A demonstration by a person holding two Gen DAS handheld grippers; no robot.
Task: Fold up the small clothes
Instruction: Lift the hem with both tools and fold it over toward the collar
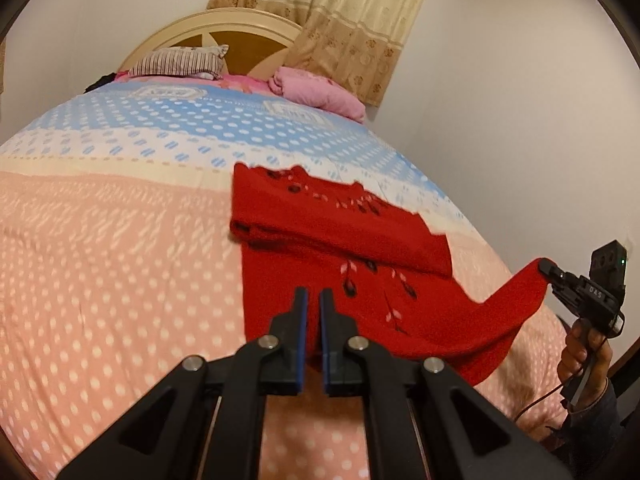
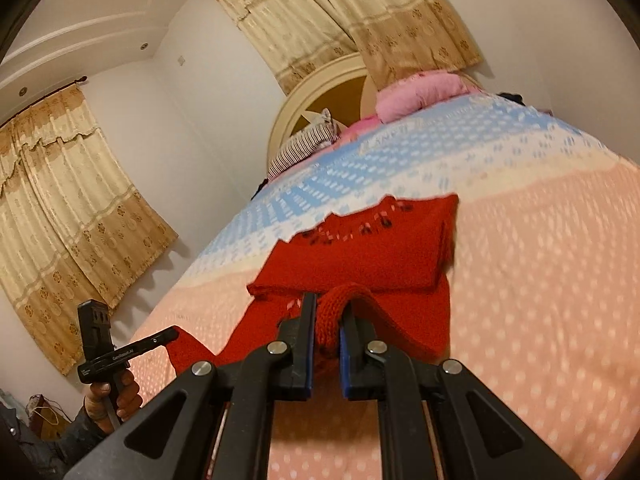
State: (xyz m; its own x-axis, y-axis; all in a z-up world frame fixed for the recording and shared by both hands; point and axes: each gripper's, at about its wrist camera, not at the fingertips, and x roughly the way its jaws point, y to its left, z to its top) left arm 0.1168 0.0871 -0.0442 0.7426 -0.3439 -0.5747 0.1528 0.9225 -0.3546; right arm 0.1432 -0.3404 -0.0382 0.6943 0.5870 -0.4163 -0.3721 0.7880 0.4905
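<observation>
Left wrist view: the left tool [image 1: 314,300] was nearly shut, its blue pads close together over the near hem of the sweater [image 1: 340,248]; the hem ran under its fingers, and whether cloth was pinched at the tips could not be told there.
Right wrist view: the right tool [image 2: 328,320] was clamped on a thick roll of red knit, the cloth bulging up between its pads.
Left tool from the right: its closed tip sat at a corner of the sweater [image 2: 360,248], so it was judged to be gripping that corner.
Sweater place: on the bed [image 1: 100,260], on the peach part of the cover just below the blue band, well short of the pillow [image 1: 180,62] at the headboard.
Sweater shape: top part already folded down over the body; near edge raised at both corners and sagging between them.
Handling: soft, thick knit, light, limp; likely to stretch and droop, not to slip.
Where to hold: the two hem corners, gripped through the full thickness of the rib.
Risk: uneven pull may skew the fold already laid.
</observation>
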